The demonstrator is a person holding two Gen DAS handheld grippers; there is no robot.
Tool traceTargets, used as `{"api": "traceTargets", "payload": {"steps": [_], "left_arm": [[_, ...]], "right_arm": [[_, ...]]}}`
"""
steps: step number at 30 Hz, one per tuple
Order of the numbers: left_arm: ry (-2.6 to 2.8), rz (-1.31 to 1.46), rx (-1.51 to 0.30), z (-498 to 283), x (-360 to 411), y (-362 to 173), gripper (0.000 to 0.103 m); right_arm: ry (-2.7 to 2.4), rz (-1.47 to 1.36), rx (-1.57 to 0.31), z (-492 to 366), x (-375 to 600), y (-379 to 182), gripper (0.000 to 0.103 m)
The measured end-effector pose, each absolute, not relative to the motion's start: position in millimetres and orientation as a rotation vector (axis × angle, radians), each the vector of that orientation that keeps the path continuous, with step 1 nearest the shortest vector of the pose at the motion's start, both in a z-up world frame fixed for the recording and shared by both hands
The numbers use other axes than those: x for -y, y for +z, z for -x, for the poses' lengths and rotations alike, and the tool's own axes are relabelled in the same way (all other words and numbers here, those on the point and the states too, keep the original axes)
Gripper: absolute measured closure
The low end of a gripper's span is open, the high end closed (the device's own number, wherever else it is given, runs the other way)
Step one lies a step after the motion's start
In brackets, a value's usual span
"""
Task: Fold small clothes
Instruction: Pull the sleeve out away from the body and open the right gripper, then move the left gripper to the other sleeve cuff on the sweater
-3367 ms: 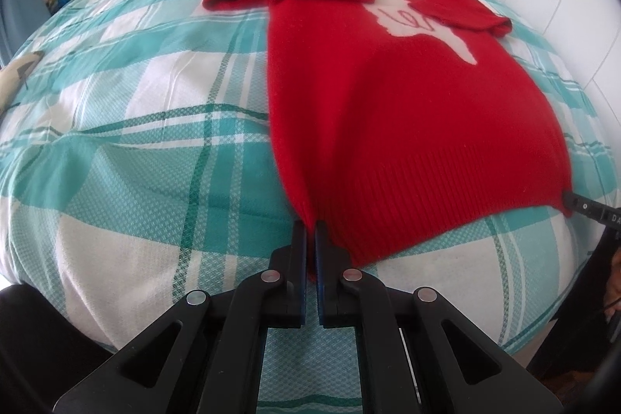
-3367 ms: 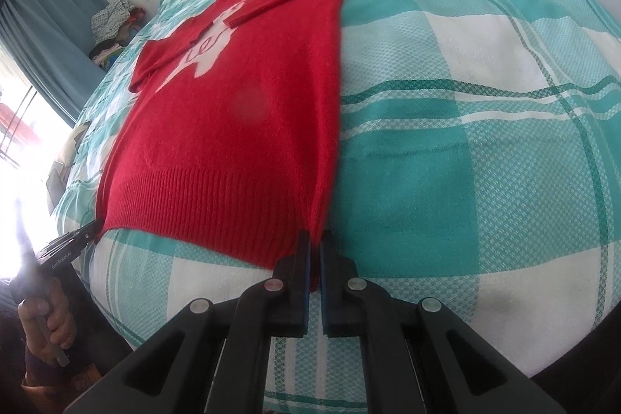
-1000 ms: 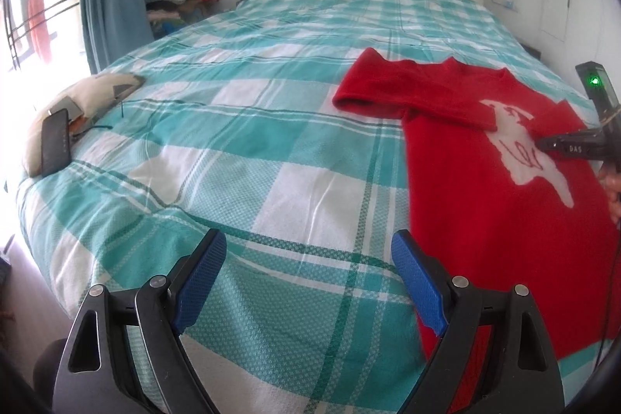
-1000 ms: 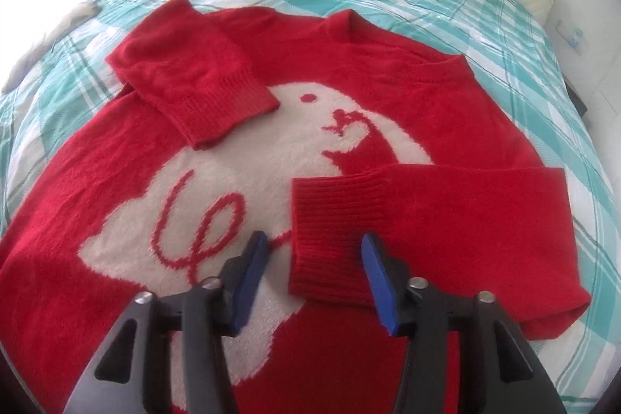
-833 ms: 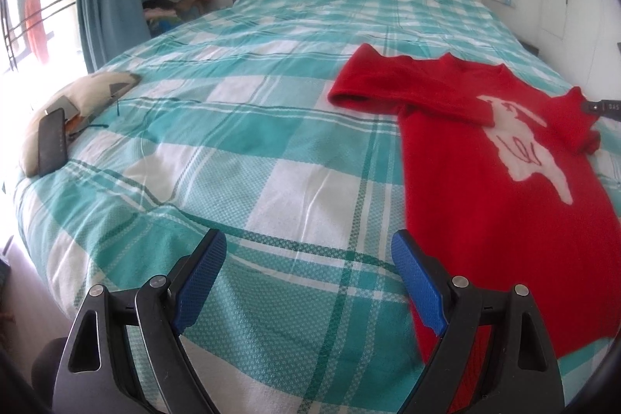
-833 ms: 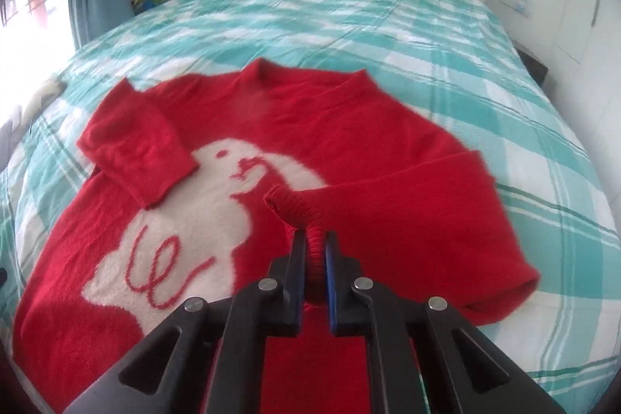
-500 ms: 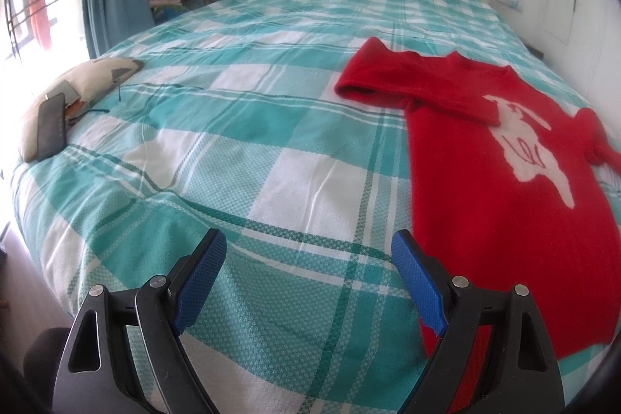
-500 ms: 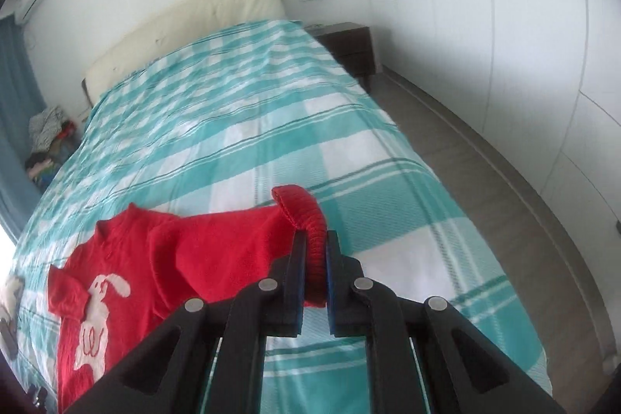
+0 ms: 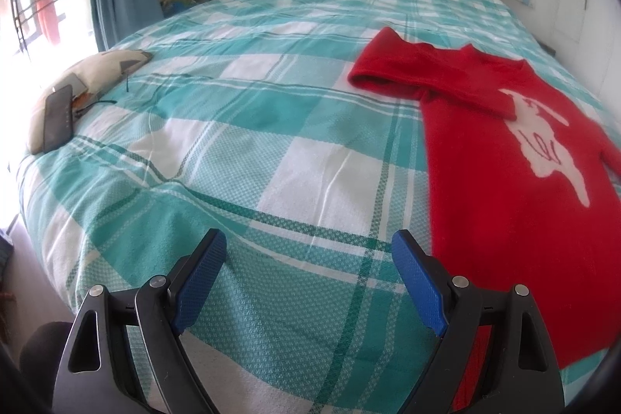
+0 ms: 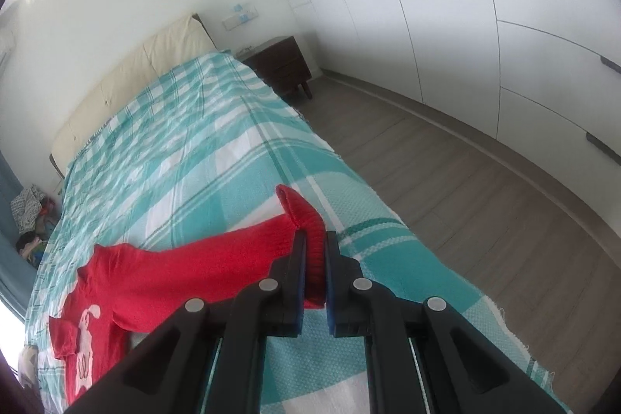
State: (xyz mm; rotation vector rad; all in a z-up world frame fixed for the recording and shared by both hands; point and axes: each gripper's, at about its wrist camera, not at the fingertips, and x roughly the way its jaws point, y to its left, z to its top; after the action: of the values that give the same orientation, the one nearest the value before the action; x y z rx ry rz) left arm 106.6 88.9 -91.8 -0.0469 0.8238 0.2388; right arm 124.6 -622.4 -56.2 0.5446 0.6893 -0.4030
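Right sleeve cuff [image 10: 306, 220] now drawn out toward the bed's right edge, clamped in the right gripper [image 10: 312, 258]. Red sweater [image 9: 504, 161] flat on the checked bedspread [image 9: 271, 142], right of the left gripper [image 9: 306, 258], spread wide, holding nothing. Far left: cushion [image 9: 89, 76], phone [image 9: 58, 117]. Right: nightstand [image 10: 281, 64], wardrobe [image 10: 485, 6].

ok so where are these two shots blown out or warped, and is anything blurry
Left wrist view: the window at the far left is blown out to white, washing the near edge of the bed; the fisheye bulges the checks. The red sweater looks slightly soft. Right wrist view: even light, the wardrobe doors bow into curves, and the sleeve in the right gripper is sharp.
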Motion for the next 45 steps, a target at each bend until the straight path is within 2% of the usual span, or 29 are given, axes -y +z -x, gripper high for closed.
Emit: {"api": "traceTargets", "payload": {"steps": [6,15,18,21,23,25,34,45], "left_arm": [[0.239,0.024,-0.827,-104.4,-87.9,-92.3,0.015],[0.232,0.034,-0.841,-105.0,-88.2,-93.2,0.015],[0.231,0.028,-0.839,-104.7,-86.9,-93.0,0.014],[0.231,0.029,-0.839,-104.6,-86.8,-93.0,0.011],[0.231,0.029,-0.84,-104.7,-86.5,-93.2,0.011],[0.232,0.023,-0.843,-105.0,-85.4,-93.9,0.01],[0.238,-0.019,-0.904,-110.0,-81.3,-107.0,0.005],[0.257,-0.051,-0.92,-114.2,-78.8,-113.9,0.001]], "right_arm": [[-0.427,-0.576,-0.758,-119.3,624.9,-95.9,0.095],[-0.473,-0.49,-0.769,-114.4,618.4,-92.8,0.093],[-0.545,-0.431,-0.756,-101.1,611.9,-84.6,0.087],[-0.589,-0.317,-0.726,-86.4,588.1,-66.7,0.072],[-0.561,-0.233,-0.7,-76.8,560.5,-53.5,0.054],[-0.508,-0.152,-0.684,-68.6,528.7,-43.8,0.049],[-0.411,0.015,-0.675,-47.5,429.3,-56.1,0.048],[-0.399,0.071,-0.708,-52.6,408.5,-70.1,0.048]]}}
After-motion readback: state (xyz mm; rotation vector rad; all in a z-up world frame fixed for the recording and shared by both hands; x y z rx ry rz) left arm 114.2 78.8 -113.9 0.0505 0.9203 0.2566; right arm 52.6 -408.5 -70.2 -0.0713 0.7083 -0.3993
